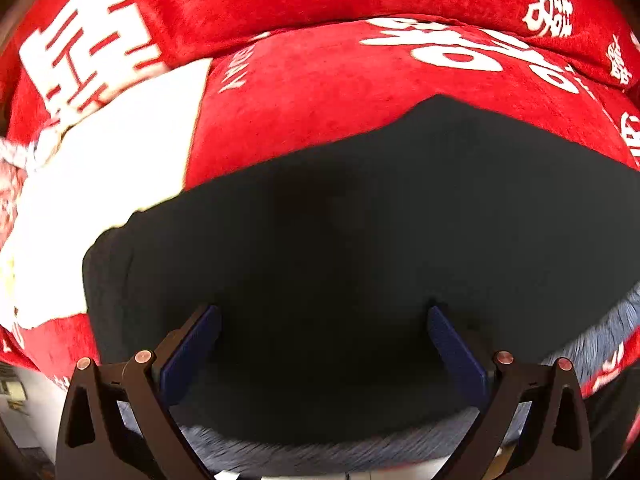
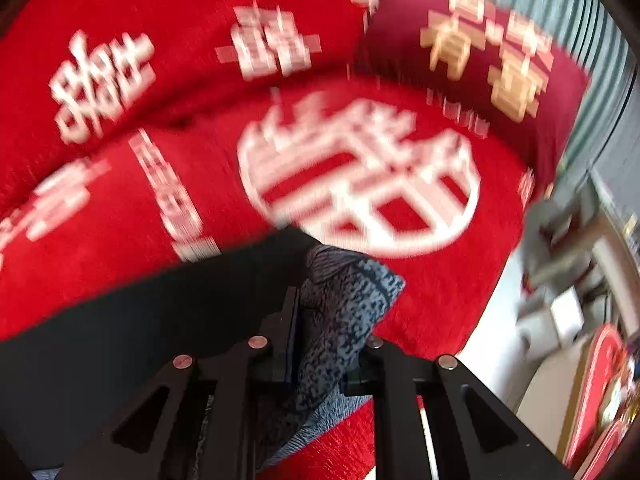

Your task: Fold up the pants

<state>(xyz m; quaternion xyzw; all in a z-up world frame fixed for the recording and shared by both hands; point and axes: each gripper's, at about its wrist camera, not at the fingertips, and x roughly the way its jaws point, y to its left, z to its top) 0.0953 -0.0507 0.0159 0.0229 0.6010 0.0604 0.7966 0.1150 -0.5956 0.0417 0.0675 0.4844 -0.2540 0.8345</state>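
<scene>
Black pants (image 1: 360, 240) lie spread on a red cover (image 1: 320, 100) with white characters. Their grey fleecy inner side (image 1: 320, 448) shows along the near edge. My left gripper (image 1: 323, 310) hovers over the black cloth, open, with its blue pads (image 1: 192, 352) wide apart and nothing between them. In the right wrist view the pants (image 2: 140, 320) fill the lower left. My right gripper (image 2: 320, 320) is shut on a turned-up corner showing the grey speckled lining (image 2: 348, 304); the corner sticks out past the fingertips. The picture is blurred.
A white cloth (image 1: 120, 160) lies on the red cover to the left of the pants. A dark red cushion (image 2: 480, 60) with gold characters sits at the far right. Beyond the cover's right edge are a pale floor (image 2: 492, 340) and cluttered furniture (image 2: 560, 240).
</scene>
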